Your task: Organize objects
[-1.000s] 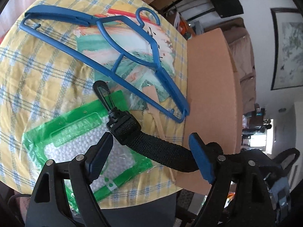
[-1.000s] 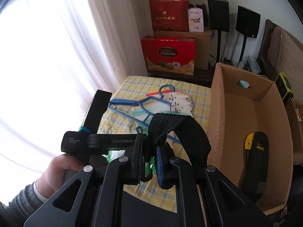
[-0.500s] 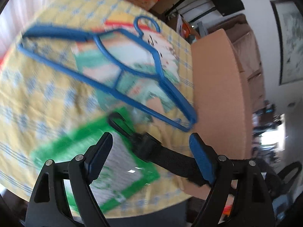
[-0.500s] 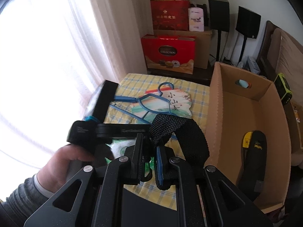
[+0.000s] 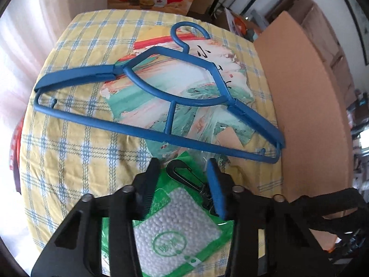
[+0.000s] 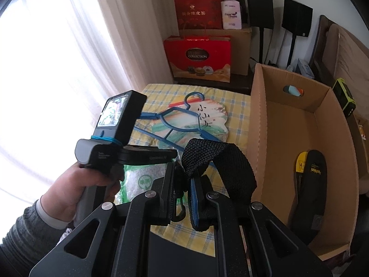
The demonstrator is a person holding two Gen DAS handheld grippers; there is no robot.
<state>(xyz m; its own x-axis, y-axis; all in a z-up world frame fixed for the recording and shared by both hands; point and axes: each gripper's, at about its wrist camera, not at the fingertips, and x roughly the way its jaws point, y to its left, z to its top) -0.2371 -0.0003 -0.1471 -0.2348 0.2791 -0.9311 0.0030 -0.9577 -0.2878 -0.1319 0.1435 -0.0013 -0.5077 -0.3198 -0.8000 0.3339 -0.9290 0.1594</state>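
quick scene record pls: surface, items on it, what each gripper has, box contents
surface: yellow checked cloth
on it: blue hanger over a printed paper fan; green-edged packet of white beads
left gripper: closing, black snap hook between fingers, pads not yet on it
right gripper: shut on black webbing strap
cardboard box: black insoles
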